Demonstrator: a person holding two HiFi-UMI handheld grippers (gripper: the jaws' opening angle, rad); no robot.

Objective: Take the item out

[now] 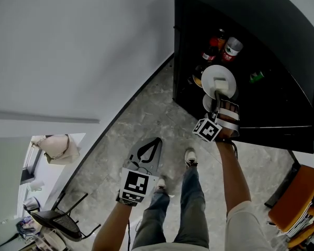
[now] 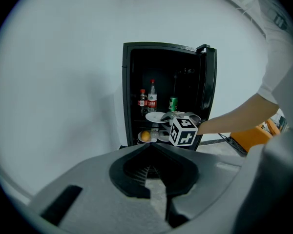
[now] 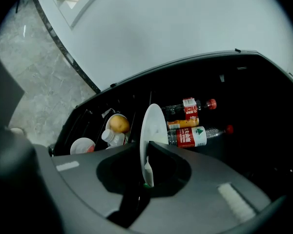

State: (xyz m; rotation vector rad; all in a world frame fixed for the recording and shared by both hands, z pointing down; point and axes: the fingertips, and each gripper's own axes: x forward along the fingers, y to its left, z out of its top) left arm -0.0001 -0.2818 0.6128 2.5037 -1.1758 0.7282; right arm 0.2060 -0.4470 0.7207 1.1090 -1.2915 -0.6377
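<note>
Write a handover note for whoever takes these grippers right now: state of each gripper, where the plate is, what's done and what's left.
Right gripper: shut on the rim of the white plate.
Left gripper: shut, empty, held low and away from the open black cabinet.
Plate: inside the cabinet, level with the shelf that holds the bottles. Whether it rests on the shelf can't be told.
Done: plate gripped.
Left: draw it out, probably slowly and level, clear of the bottles.
</note>
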